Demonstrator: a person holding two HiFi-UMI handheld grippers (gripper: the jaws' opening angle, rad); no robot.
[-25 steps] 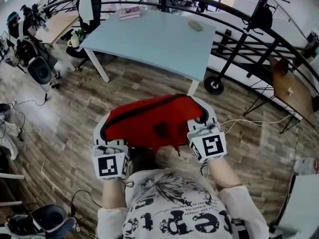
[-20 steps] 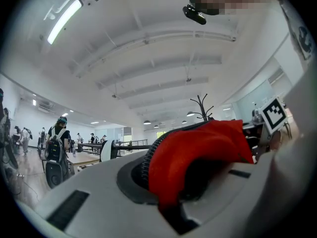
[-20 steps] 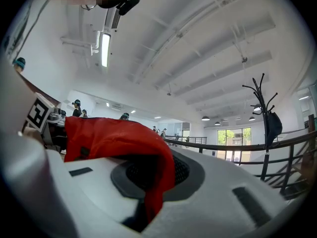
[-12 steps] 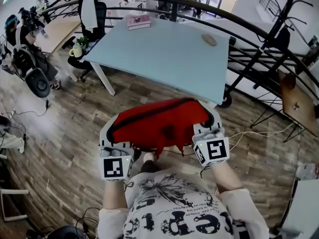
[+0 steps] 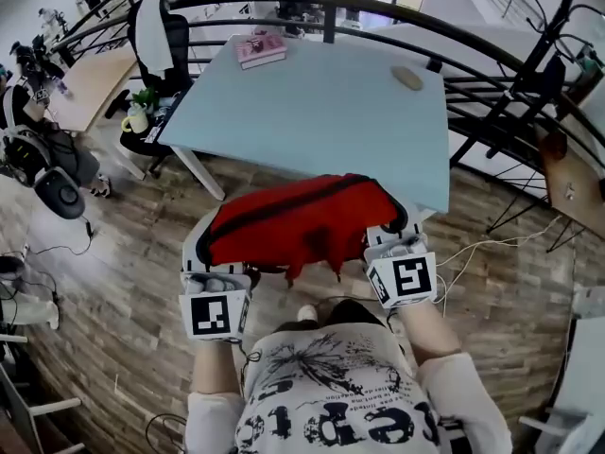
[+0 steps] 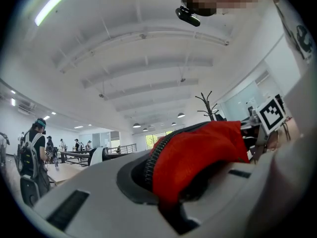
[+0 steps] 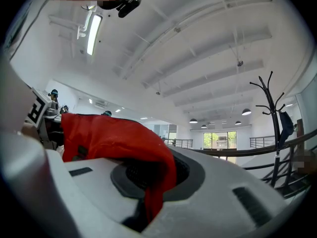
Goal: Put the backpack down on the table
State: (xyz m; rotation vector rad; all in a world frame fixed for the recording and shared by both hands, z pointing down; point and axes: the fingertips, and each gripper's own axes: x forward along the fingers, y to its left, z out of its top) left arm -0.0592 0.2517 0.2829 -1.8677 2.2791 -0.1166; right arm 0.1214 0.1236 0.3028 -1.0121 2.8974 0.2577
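A red backpack [image 5: 298,220] with a black zip hangs in the air between my two grippers, just short of the near edge of the pale blue table [image 5: 312,112]. My left gripper [image 5: 202,244] is shut on the bag's left end and my right gripper [image 5: 397,227] is shut on its right end. In the left gripper view, red fabric [image 6: 198,152] is pinched where the left gripper's [image 6: 168,209] jaws meet. The right gripper view shows a fold of the backpack [image 7: 114,138] clamped the same way in the right gripper [image 7: 143,217]. The bag's underside is hidden.
On the table's far side lie a pink book [image 5: 260,50] and a small brown object [image 5: 407,78]. An office chair [image 5: 156,31] and a mug with a plant [image 5: 138,116] stand at its left. A black railing, a coat rack [image 5: 553,55] and a wooden desk [image 5: 572,183] are on the right.
The table has drawn nearer in the head view, its near edge now just beyond the bag. Both grippers keep the same grip on the backpack.
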